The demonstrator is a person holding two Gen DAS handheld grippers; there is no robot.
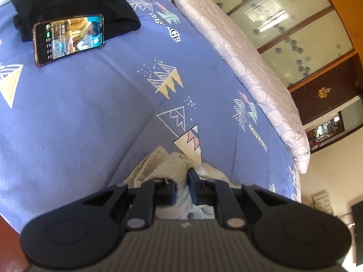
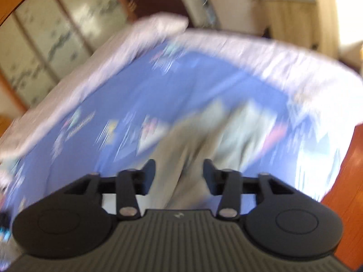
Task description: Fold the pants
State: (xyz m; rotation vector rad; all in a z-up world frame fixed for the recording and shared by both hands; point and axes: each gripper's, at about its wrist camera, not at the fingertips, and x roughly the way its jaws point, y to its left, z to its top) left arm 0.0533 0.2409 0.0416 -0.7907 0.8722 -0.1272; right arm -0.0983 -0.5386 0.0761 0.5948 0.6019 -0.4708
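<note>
We find the left gripper (image 1: 182, 187) clamped on a bunched fold of the beige pants (image 1: 165, 165), held over the blue sheet (image 1: 79, 113). The right gripper (image 2: 179, 176) stands with jaws apart, gripping nothing; the pants (image 2: 181, 149) lie on the sheet (image 2: 140, 95) below it. That view is blurred. A phone (image 1: 69, 38) leans on black cloth (image 1: 68, 2) further off.

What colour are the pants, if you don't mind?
Beige pants, clearest in the left wrist view.
</note>
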